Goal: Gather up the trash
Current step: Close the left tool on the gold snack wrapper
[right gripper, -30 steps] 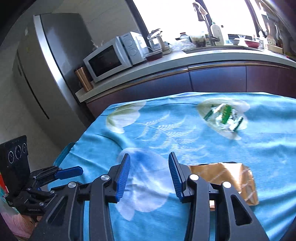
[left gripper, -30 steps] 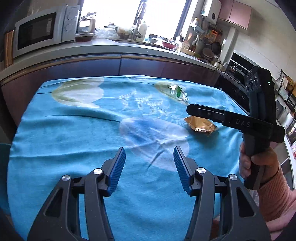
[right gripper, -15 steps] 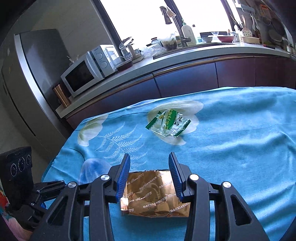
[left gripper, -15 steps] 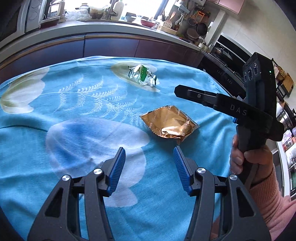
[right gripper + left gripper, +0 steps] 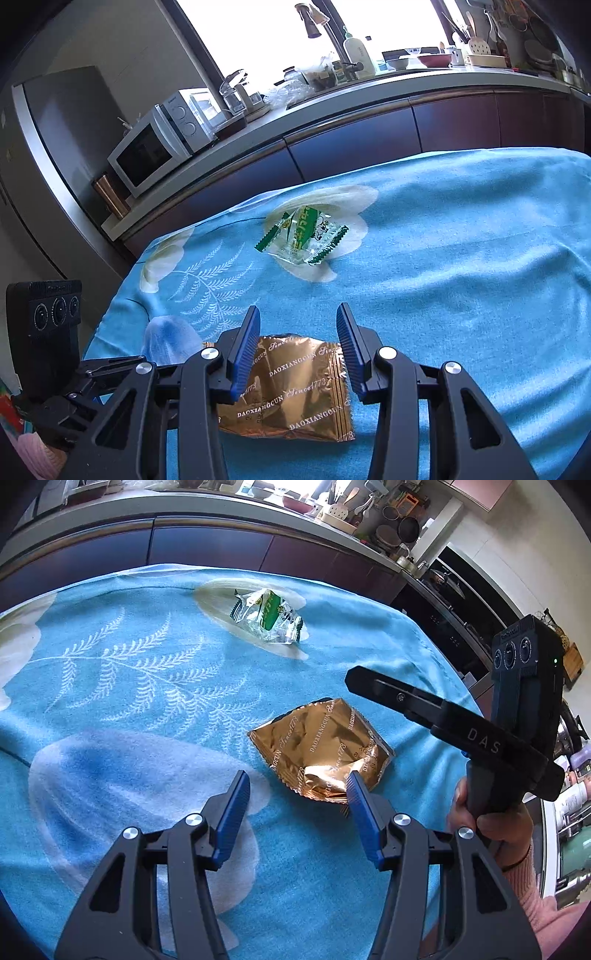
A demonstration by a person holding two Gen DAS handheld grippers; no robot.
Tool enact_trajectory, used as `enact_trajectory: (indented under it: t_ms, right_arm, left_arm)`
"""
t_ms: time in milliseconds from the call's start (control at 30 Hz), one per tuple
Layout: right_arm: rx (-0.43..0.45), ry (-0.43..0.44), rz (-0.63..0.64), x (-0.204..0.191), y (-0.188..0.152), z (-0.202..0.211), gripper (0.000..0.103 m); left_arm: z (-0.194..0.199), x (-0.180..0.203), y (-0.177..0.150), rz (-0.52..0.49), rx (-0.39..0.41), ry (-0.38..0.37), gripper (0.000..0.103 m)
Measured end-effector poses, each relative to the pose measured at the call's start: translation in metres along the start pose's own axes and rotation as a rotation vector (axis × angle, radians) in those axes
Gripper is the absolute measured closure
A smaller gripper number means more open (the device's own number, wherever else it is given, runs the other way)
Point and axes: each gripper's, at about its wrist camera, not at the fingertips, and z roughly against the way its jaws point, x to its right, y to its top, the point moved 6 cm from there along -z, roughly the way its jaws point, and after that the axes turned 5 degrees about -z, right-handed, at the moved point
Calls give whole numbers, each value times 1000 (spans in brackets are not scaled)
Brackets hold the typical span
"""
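A crumpled gold foil wrapper (image 5: 325, 746) lies on the blue flowered tablecloth (image 5: 129, 686); it also shows in the right wrist view (image 5: 295, 391). A clear wrapper with green print (image 5: 267, 616) lies farther back, also in the right wrist view (image 5: 306, 236). My left gripper (image 5: 297, 786) is open, low over the cloth, its right finger at the gold wrapper's near edge. My right gripper (image 5: 297, 328) is open and hovers above the gold wrapper, which lies under and between its fingers. The right gripper's body (image 5: 480, 738) shows at right in the left wrist view.
A kitchen counter (image 5: 332, 110) with dark cabinets runs behind the table, holding a microwave (image 5: 159, 147), a tap and dishes. A grey fridge (image 5: 55, 147) stands at left. The cloth's right edge (image 5: 436, 657) drops off toward a dark oven.
Both grippers have come closer to the gold wrapper. The left gripper swung right so the wrapper now sits by its right finger. The right gripper moved over the wrapper. Both stay open.
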Motion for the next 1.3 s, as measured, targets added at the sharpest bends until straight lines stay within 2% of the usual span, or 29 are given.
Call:
enact_trajectory:
  t_ms: [233,300,467,567,800,867,900,1000,1067,1167,1300]
  right_arm:
    - [-29,22,-35,6,-6,-5,62]
    - [-33,26,-34,6,-6,-6,62]
    - [-44,35,-31,4,-8,-7,62]
    - [-48,36,-29,3,-7,-8,62]
    - [-52,42,-25,0,-6,-10,62]
    - [-55,46,-23,-1,-6,-11,62]
    - [-57,47,-24,-2,-6,-12,62]
    - [-61,51,-23,-3,-7,-13,62]
    - [-61,51,-22,-4,-6,-13,62]
    - [-53,44,-13,-5,-2,-13,62]
    - [-27,24,13,-10,16,-17,62]
  left_arm:
    - [-6,3,5,17,-10,-47,50]
    - [-7,4,5,28,-14,-64,56]
    - [-13,0,6,53,-27,-55,85]
    - [-13,-1,7,68,-22,-63,94]
    - [-10,6,9,45,-13,-73,93]
    - [-15,7,9,49,-29,-93,66]
    - [-17,7,9,52,-27,-91,66]
    - [-19,9,11,34,-17,-64,74]
    - [-23,10,13,33,-23,-57,92]
    - [-22,5,13,41,-10,-41,97]
    - [-11,5,14,18,18,-26,98]
